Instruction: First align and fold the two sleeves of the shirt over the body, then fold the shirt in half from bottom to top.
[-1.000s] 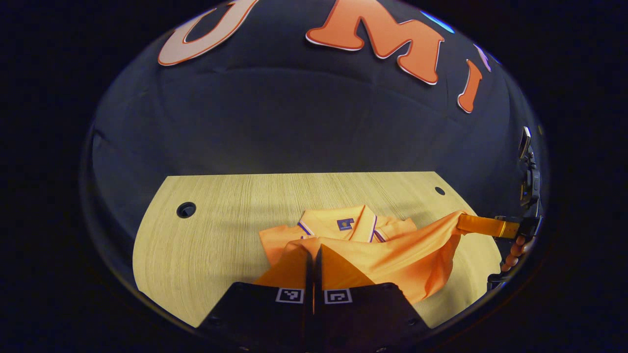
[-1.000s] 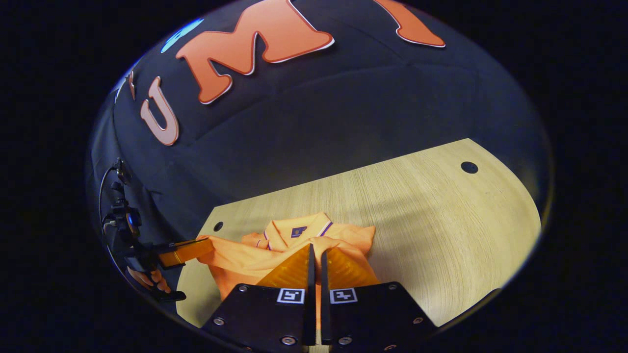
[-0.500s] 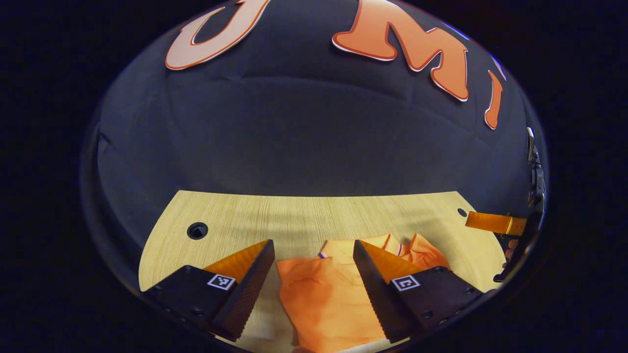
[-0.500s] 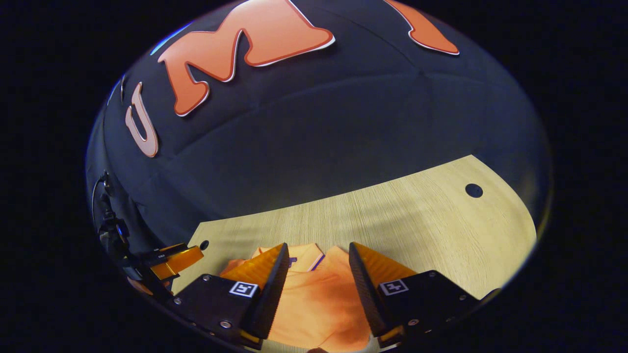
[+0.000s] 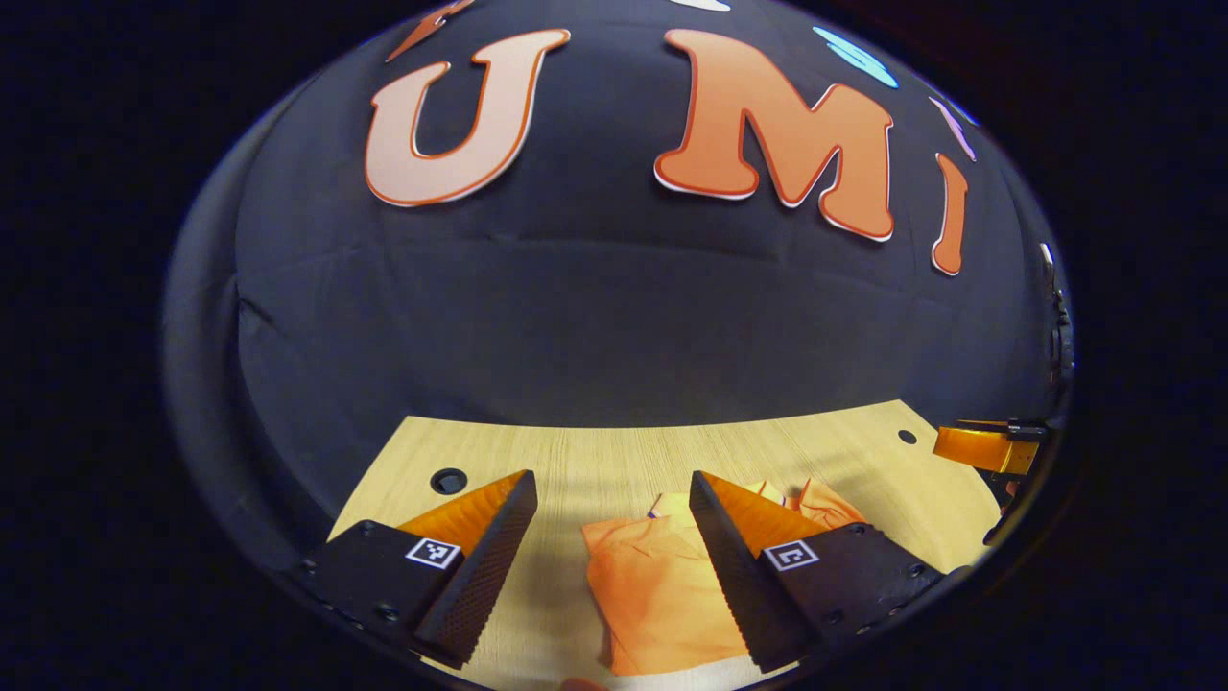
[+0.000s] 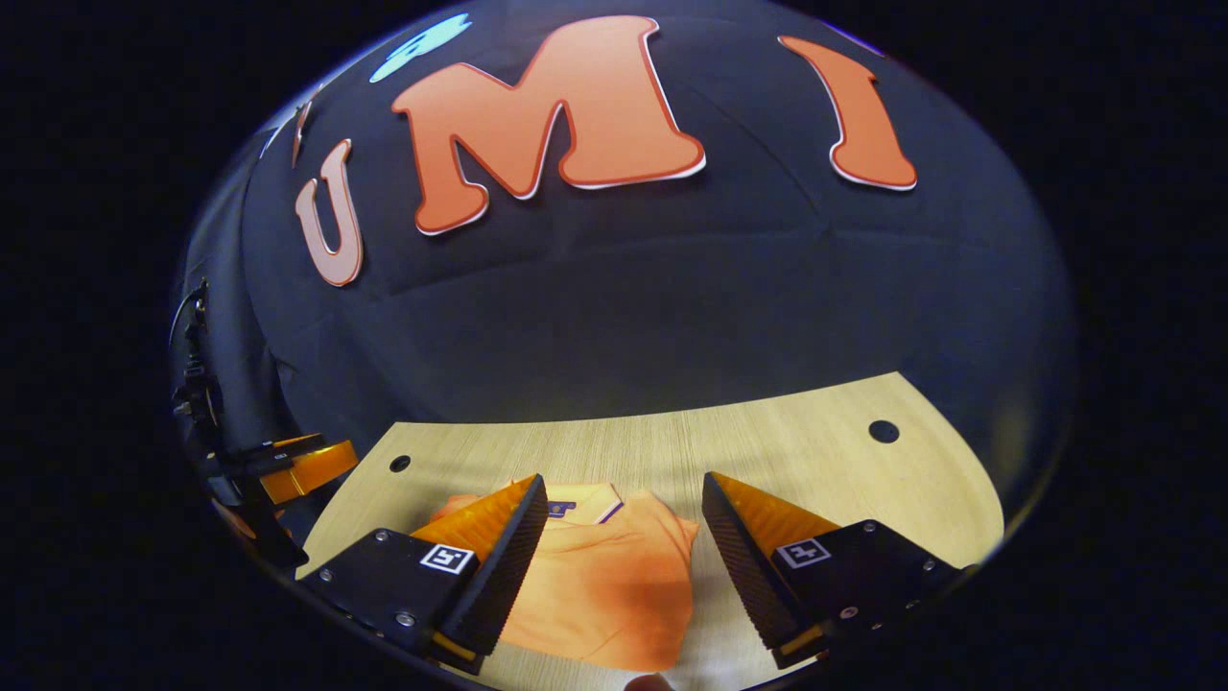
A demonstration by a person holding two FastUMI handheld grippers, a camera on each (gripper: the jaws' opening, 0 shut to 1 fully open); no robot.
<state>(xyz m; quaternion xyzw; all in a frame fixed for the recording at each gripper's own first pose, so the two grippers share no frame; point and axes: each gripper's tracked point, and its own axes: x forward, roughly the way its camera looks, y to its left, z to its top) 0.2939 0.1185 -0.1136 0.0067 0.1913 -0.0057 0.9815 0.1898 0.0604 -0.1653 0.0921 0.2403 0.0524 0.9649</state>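
Shirt [image 5: 662, 595] lies folded on the counter [image 5: 576, 461], below and ahead of your fingers | your left gripper [image 5: 609, 566] spread wide, clamping nothing | your right gripper [image 6: 619, 566] spread wide, clear above the cloth | collar at the shirt's far end from both grippers.

One shirt [image 5: 662, 595] lies on one table [image 5: 595, 461]. Two grippers: the left [image 5: 614, 566] and the right [image 6: 624, 566] (each with two fingers spread apart). Two round holes [image 6: 884, 431] mark the tabletop.
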